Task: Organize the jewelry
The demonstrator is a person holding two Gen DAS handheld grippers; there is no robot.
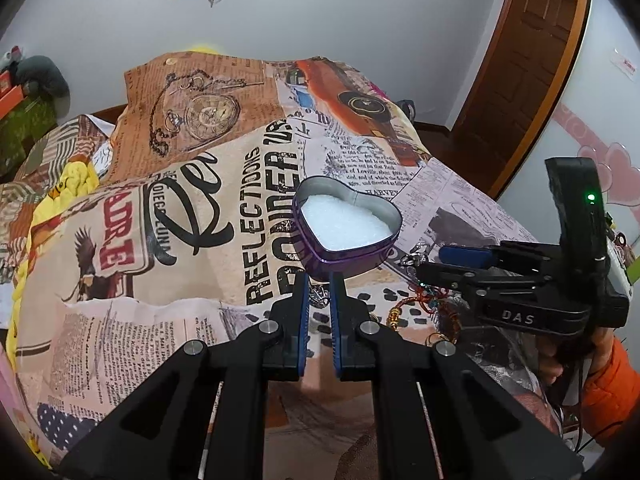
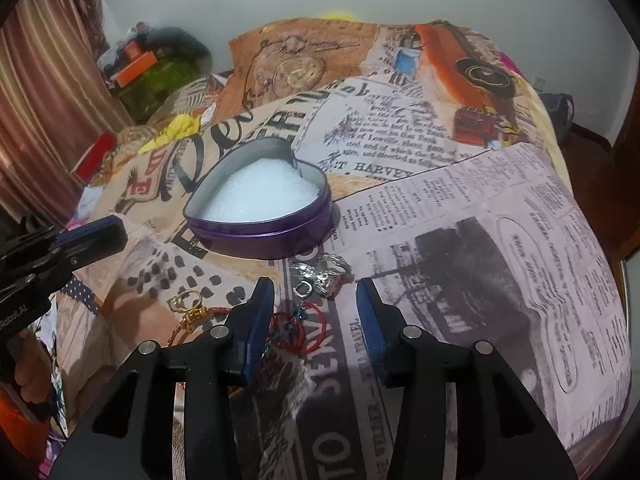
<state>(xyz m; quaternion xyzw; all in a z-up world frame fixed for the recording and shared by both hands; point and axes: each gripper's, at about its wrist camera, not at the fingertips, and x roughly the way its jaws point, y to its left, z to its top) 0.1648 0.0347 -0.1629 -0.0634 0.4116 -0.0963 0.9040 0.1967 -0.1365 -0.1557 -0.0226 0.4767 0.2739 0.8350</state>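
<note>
Left gripper [image 1: 319, 280] held low over the bedspread [image 1: 192, 264], pointing forward, fingers nearly closed with a narrow gap; a small silvery piece [image 1: 319, 295] shows in that gap, can't tell if it is pinched or just lying underneath. Right gripper [image 2: 316, 292] angled down at the bedspread, fingers spread wide, holding nothing. In the left view the right gripper [image 1: 466, 258] comes in sideways from the right; an orange-sleeved hand [image 1: 600, 364] grips its handle.

Just past the right gripper's left finger: one red cord bracelet [image 2: 298, 330], partly hidden by that finger. Left of it, one gold ring clasp [image 2: 187, 300] and a gold-and-red twisted bangle [image 2: 196, 318], cut off by the gripper body. Straight ahead between the fingers: a silver cluster [image 2: 320, 276] of rings or charms, count unclear, tangled.

Beyond it, one purple heart tin [image 2: 260, 208], open, white padding inside, no jewelry visible in it. From the left gripper the tin [image 1: 346, 226] sits directly ahead of the fingertips, close.

Far: wooden door [image 1: 516, 76], curtain [image 2: 44, 112], clutter blurred.
</note>
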